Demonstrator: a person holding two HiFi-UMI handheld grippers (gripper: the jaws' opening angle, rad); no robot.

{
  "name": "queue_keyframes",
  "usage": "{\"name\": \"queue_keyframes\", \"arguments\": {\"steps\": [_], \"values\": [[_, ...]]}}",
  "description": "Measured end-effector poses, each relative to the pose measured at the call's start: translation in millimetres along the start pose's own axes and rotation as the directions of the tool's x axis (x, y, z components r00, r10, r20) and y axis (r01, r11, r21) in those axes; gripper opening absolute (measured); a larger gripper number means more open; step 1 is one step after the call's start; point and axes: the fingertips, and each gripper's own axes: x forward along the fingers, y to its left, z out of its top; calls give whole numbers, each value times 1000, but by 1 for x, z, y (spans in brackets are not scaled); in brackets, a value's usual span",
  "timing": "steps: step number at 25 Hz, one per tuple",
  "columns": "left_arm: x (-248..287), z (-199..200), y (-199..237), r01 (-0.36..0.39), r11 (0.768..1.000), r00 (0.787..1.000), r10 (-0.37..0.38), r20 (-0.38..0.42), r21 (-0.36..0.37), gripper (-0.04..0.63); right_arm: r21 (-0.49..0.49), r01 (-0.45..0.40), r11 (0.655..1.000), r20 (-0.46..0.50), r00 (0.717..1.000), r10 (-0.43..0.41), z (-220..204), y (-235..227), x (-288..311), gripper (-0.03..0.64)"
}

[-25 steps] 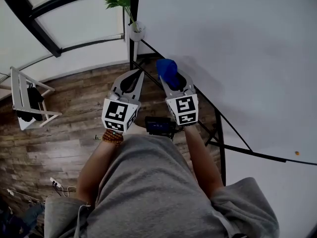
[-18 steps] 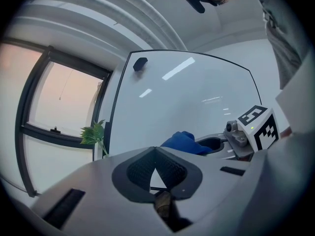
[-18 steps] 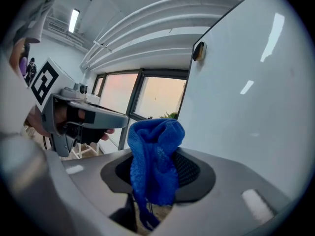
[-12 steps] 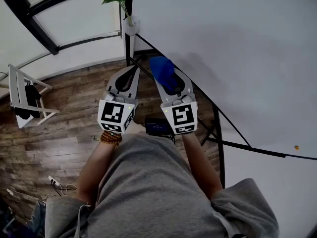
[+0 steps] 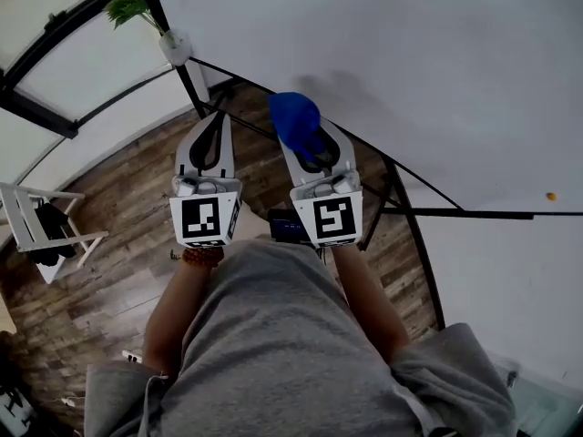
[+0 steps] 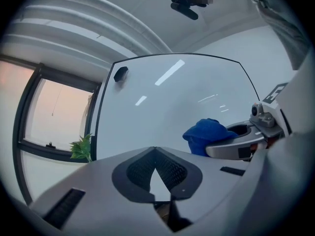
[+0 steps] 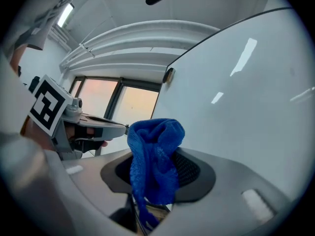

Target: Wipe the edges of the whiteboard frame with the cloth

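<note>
Blue cloth [image 5: 297,121]: pinched in the right tool [image 5: 306,146], bunched beyond its tips.
Whiteboard frame [image 5: 241,76]: lower edge directly ahead of the cloth, running crosswise to the tool; contact unclear.
Left tool [image 5: 215,127]: pressed together, empty, alongside.

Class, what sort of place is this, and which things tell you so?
Probably an office or meeting room: a large whiteboard, tall windows, a wood-plank floor and a potted plant.

Dark wood planks cover the floor [image 5: 109,217]. A white folding rack [image 5: 41,230] stands at its left edge. A green plant [image 5: 129,9] sits by the dark-framed window [image 6: 54,117], which glows pinkish.
</note>
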Motion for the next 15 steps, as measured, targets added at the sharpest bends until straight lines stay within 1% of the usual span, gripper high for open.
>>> {"name": "queue_keyframes", "arguments": {"steps": [3,6,10,12,15], "values": [[4,4,-29,62,998,998,-62,17,11,9,15,63,998,-22,998,-62,-7,-19,-22,176],[4,8,-58,119,993,993,-120,14,14,9,-1,88,996,-26,996,-88,-10,-30,-43,176],[1,9,-98,195,981,981,-195,-24,18,9,8,139,990,-45,989,-139,-12,-52,-71,176],[1,11,-115,214,977,977,-213,-28,20,9,8,158,987,-53,986,-157,-13,-62,-81,176],[1,10,-144,222,975,975,-222,-18,13,9,21,169,985,-48,985,-168,-18,-78,-102,176]]}}
